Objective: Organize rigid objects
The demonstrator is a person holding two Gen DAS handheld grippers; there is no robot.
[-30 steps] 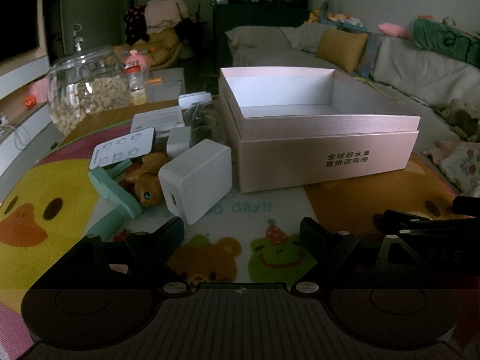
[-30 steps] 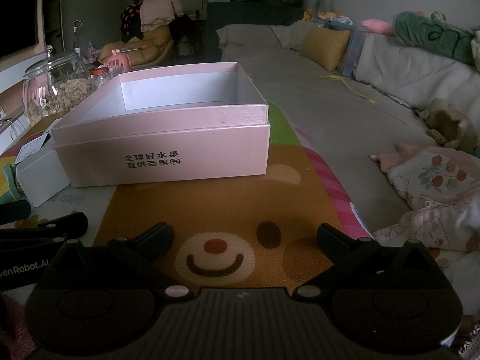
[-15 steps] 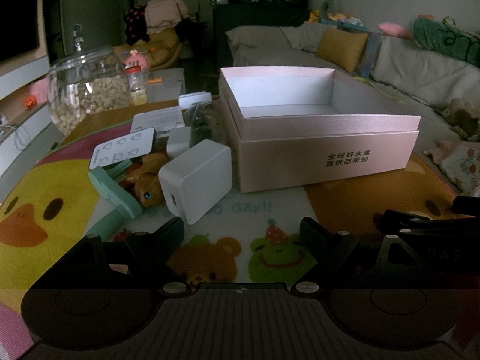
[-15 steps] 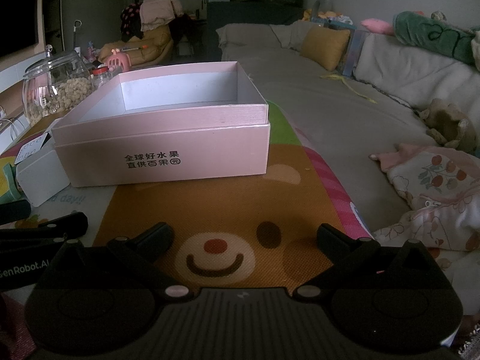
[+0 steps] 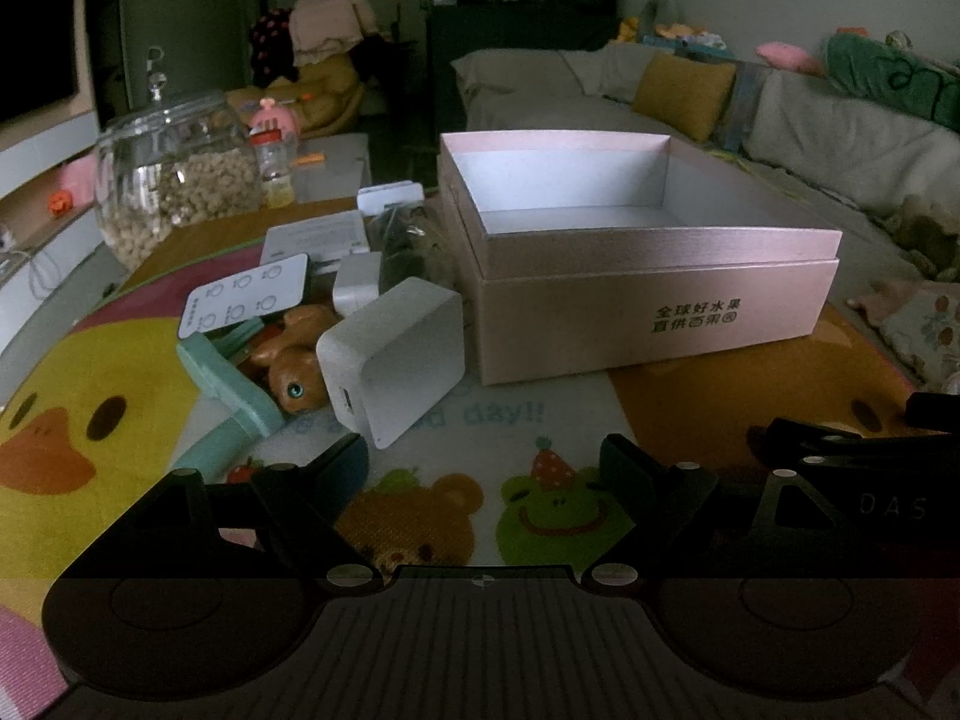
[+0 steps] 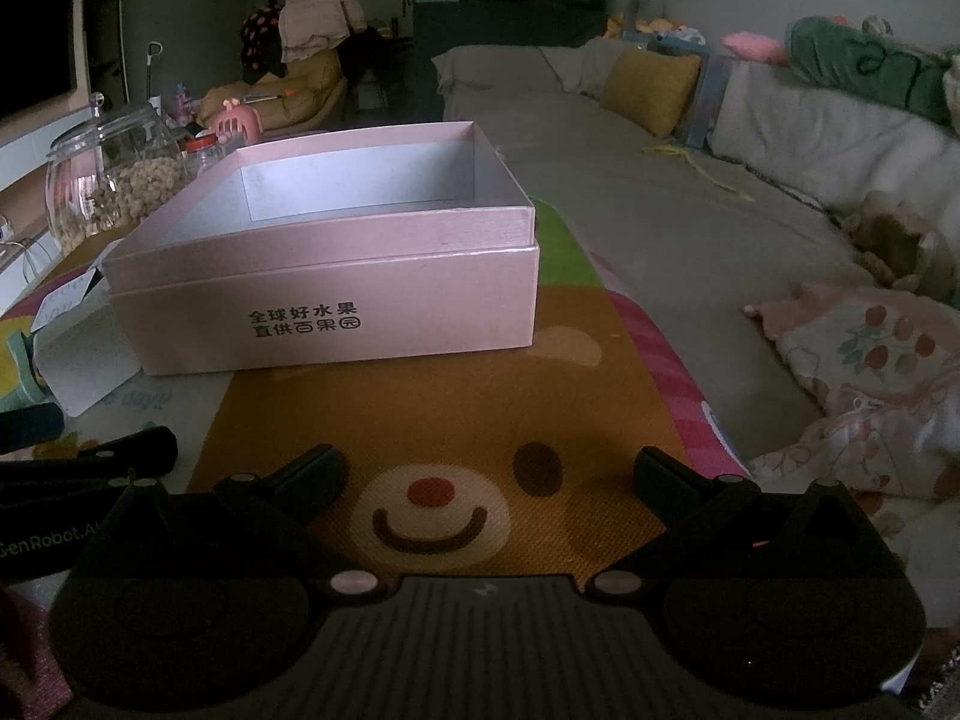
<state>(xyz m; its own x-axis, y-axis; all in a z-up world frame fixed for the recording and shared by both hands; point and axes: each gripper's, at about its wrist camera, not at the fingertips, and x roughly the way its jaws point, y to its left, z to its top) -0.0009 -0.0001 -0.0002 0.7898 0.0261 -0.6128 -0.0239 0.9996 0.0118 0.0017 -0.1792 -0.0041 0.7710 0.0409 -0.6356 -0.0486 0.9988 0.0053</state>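
Observation:
An open, empty pink box (image 5: 648,294) stands on a cartoon play mat; it also shows in the right wrist view (image 6: 336,306). To its left lies a pile: a white charger block (image 5: 396,366), a white remote (image 5: 249,300), an orange toy (image 5: 294,360), a teal tool (image 5: 234,390), a smaller white adapter (image 5: 357,285) and a dark bag (image 5: 414,246). My left gripper (image 5: 483,462) is open and empty, just in front of the charger block. My right gripper (image 6: 489,468) is open and empty, over the mat in front of the box.
A glass jar of snacks (image 5: 174,186) and a small bottle (image 5: 273,171) stand at the back left. White cards (image 5: 318,237) lie behind the pile. A sofa with a yellow cushion (image 6: 648,87) runs along the right. A floral cloth (image 6: 864,360) lies at the mat's right edge.

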